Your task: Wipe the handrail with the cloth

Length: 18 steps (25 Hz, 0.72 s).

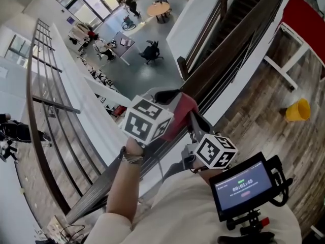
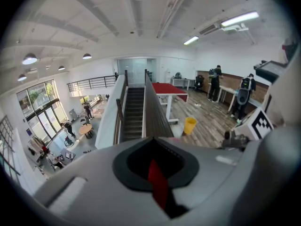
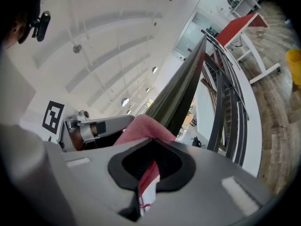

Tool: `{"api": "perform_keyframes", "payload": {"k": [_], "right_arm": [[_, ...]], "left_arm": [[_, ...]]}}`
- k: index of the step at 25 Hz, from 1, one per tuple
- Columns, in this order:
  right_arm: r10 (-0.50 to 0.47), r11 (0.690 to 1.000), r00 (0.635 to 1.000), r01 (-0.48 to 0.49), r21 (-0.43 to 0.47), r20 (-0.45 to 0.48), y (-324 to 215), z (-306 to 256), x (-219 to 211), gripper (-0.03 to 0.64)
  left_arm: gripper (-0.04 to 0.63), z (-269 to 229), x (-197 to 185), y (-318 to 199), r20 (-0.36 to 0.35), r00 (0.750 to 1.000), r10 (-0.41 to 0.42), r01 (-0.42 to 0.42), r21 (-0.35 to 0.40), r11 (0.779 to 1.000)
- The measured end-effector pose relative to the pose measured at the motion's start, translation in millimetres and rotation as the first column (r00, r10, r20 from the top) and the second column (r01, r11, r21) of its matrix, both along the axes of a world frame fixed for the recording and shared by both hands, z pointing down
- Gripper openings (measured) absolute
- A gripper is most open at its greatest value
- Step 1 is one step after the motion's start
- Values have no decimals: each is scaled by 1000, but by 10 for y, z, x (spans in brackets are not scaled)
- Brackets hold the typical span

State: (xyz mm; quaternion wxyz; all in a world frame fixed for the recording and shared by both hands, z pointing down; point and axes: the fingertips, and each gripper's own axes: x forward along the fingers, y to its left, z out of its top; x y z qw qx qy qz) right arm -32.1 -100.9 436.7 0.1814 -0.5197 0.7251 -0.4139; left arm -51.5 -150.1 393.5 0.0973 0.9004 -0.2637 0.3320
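Observation:
A red cloth (image 1: 184, 107) lies draped over the dark handrail (image 1: 238, 50), which runs from lower left to upper right in the head view. Both grippers hold the cloth from either side. My left gripper (image 1: 170, 96) is shut on one end; in the left gripper view a red strip of cloth (image 2: 158, 185) shows between its closed jaws. My right gripper (image 1: 196, 120) is shut on the other end. In the right gripper view the cloth (image 3: 145, 127) bulges over the handrail (image 3: 181, 91), and the left gripper (image 3: 94, 128) sits just beyond it.
Past the handrail is a drop to an atrium floor (image 1: 129, 39) with people, tables and chairs. A staircase (image 2: 133, 114) descends ahead. A yellow bin (image 1: 298, 110) and a red-topped table (image 1: 304, 19) stand on the wood floor at right. A screen device (image 1: 244, 187) hangs at my chest.

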Motion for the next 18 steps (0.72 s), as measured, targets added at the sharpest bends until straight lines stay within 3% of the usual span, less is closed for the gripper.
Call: {"api": "perform_keyframes", "payload": {"k": [18], "right_arm": [[37,999,999,-37,4,26,-168,7,211,-6]], "left_arm": [[5,3,218,-173,5,1000,6,-6,-2,1000]]}}
